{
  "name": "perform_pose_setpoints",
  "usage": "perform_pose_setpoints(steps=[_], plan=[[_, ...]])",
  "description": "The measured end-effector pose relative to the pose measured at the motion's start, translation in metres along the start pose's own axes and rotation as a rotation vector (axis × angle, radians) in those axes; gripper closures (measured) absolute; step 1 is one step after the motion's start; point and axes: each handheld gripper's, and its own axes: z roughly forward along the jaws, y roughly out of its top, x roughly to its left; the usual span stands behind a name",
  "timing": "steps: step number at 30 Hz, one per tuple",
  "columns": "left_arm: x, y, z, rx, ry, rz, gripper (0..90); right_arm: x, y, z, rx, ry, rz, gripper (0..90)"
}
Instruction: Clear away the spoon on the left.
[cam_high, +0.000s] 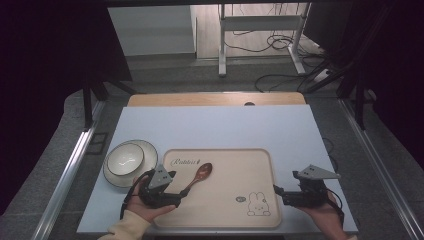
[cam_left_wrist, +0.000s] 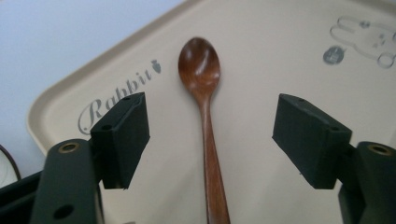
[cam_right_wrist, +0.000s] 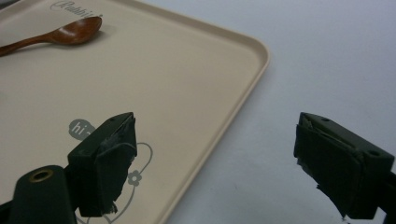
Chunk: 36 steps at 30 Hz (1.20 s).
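A dark brown wooden spoon (cam_high: 199, 176) lies on the beige rabbit-print tray (cam_high: 225, 167), bowl end toward the far side. My left gripper (cam_high: 176, 189) is at the tray's near left, held in a hand. In the left gripper view its jaws (cam_left_wrist: 212, 135) stand wide apart on either side of the spoon's handle (cam_left_wrist: 208, 126), and the pads are clear of it. My right gripper (cam_high: 285, 182) is at the tray's right edge. In the right gripper view it is open (cam_right_wrist: 215, 158), one jaw over the tray (cam_right_wrist: 187, 70) and one over the table, with nothing between them.
A white bowl (cam_high: 125, 159) sits on a plate (cam_high: 150, 150) on the pale blue table (cam_high: 210, 125), just left of the tray. A cartoon rabbit (cam_high: 258, 204) is printed at the tray's near right corner. Beyond the table stand a desk frame and floor cables.
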Motion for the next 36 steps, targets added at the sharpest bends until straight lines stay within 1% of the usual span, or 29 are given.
perform_pose_setpoints(steps=[3, 5, 7, 10, 12, 13, 14, 18, 22, 25, 28, 30, 32, 33, 36], plan=[[0.003, 0.002, -0.003, -0.012, 0.003, -0.011, 25.3, -0.002, -0.001, 0.000, -0.004, 0.012, 0.008, 13.4], [0.005, 0.003, -0.005, -0.010, 0.009, -0.017, 24.6, -0.003, -0.003, -0.001, -0.003, 0.018, 0.008, 13.4], [0.008, 0.002, -0.007, -0.015, 0.017, -0.032, 24.1, -0.005, -0.003, -0.002, -0.006, 0.017, 0.013, 13.4], [0.012, 0.002, -0.014, -0.032, 0.044, -0.053, 23.8, -0.008, -0.003, -0.002, -0.010, 0.016, 0.019, 13.4], [0.017, 0.002, -0.024, -0.059, 0.068, -0.077, 23.5, -0.009, -0.003, -0.002, -0.010, 0.019, 0.018, 13.4], [0.017, 0.002, -0.024, -0.059, 0.068, -0.077, 23.4, -0.009, -0.003, -0.002, -0.010, 0.019, 0.018, 13.4], [0.019, 0.001, -0.028, -0.066, 0.078, -0.083, 23.4, -0.010, -0.004, -0.001, -0.005, 0.021, 0.015, 13.4], [0.026, -0.010, -0.042, -0.075, 0.125, -0.106, 23.4, -0.012, -0.003, -0.001, -0.006, 0.020, 0.010, 13.4], [0.030, -0.024, -0.058, -0.082, 0.160, -0.134, 23.5, -0.011, -0.001, -0.001, -0.011, 0.012, 0.012, 13.4], [0.031, -0.033, -0.065, -0.083, 0.185, -0.142, 23.7, -0.008, -0.001, 0.000, -0.007, 0.007, -0.004, 13.4], [0.032, -0.034, -0.065, -0.090, 0.190, -0.141, 23.9, -0.008, -0.001, 0.002, 0.002, 0.008, -0.008, 13.4], [0.034, -0.033, -0.064, -0.094, 0.184, -0.138, 24.0, -0.008, -0.001, 0.004, 0.008, 0.005, -0.010, 13.4], [0.035, -0.033, -0.061, -0.089, 0.180, -0.128, 24.0, -0.009, -0.002, 0.004, 0.012, 0.007, -0.008, 13.4], [0.036, -0.032, -0.059, -0.083, 0.172, -0.127, 24.1, -0.010, -0.003, 0.004, 0.011, 0.006, -0.006, 13.4], [0.037, -0.030, -0.056, -0.090, 0.163, -0.134, 24.1, -0.011, -0.005, 0.003, 0.011, 0.006, 0.001, 13.4]])
